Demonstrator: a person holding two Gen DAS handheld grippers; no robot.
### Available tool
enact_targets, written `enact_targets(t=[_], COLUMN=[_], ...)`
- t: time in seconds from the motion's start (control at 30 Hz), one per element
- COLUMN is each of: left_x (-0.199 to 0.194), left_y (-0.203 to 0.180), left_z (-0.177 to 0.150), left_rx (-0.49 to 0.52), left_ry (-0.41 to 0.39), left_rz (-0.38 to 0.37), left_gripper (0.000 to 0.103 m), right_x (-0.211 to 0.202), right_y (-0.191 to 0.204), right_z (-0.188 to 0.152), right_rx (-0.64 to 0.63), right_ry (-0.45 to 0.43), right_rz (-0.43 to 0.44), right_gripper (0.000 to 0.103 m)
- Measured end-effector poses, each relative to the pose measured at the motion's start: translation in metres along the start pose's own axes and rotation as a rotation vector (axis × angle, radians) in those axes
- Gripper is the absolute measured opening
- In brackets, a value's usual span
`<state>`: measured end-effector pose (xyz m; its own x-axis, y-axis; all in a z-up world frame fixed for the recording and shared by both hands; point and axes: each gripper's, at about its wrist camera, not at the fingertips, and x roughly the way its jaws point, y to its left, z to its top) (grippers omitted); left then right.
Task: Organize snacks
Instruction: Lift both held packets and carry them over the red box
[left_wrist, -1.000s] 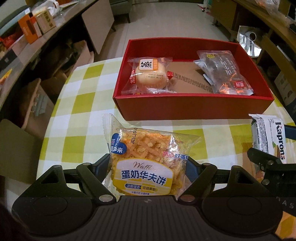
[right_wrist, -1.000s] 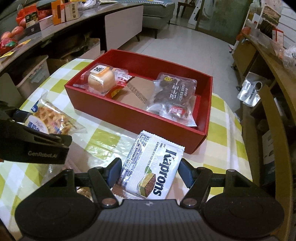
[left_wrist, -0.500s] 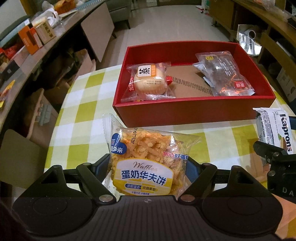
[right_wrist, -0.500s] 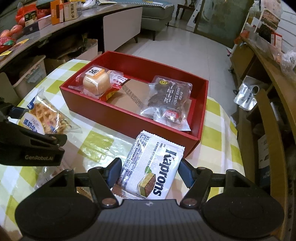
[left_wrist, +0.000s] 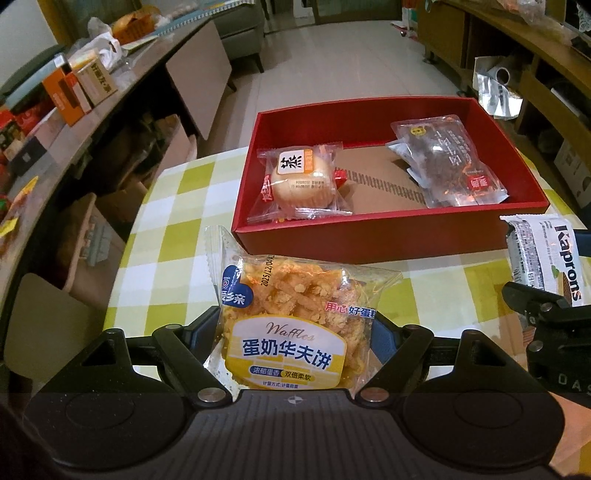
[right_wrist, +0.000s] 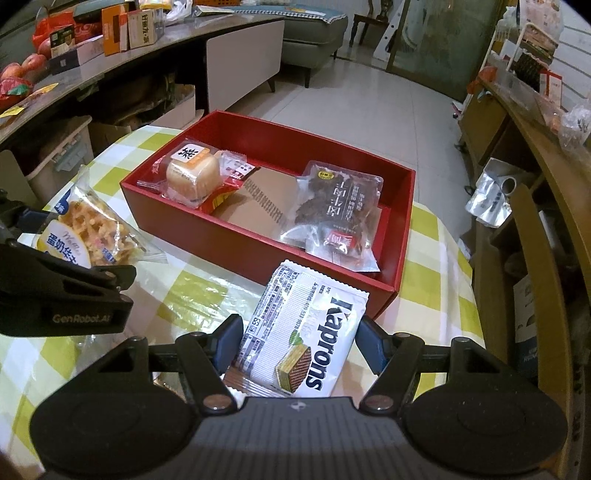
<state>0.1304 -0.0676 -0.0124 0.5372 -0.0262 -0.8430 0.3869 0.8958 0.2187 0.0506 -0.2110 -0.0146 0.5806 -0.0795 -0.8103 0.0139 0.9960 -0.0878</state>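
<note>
Left claw (left_wrist: 297, 328) clamps the waffle packet (left_wrist: 295, 317), printed "Waffles"; right claw (right_wrist: 297, 343) grips the white "Kaprons" wafer pack (right_wrist: 306, 332); red box (right_wrist: 236, 240) just ahead of both, bun and dark snack inside.

Pale floor tiles (left_wrist: 343, 62) are reflecting the light; a grey sofa (right_wrist: 314, 33) is standing beyond a cluttered counter (right_wrist: 92, 70).

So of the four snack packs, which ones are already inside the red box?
Two: the round bun pack at the red box's left end and the dark clear-wrapped pack at its right. The waffle pack and Kaprons wafer are outside, each between tongs.
</note>
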Motion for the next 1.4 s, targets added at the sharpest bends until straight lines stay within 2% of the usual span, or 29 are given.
enact_targets(t=[0.33,0.7,1.4], left_x=[-0.002,-0.009,-0.014], left_y=[-0.002,-0.009,-0.009], left_z=[0.002,0.004,0.009], left_rx=[0.012,0.056,0.062], left_ry=[-0.023,-0.095,-0.137], left_rz=[0.021,0.096,0.123], left_gripper=[0.085,0.085,0.085], right_x=[-0.002,-0.005,-0.011], right_y=[-0.003,-0.007,-0.013], right_z=[0.004,0.008,0.013], right_rx=[0.008,0.017,0.034], right_ry=[-0.013,-0.035,-0.071], right_rz=[-0.001,-0.008,-0.021], right_gripper=[0.076,0.076,0.076])
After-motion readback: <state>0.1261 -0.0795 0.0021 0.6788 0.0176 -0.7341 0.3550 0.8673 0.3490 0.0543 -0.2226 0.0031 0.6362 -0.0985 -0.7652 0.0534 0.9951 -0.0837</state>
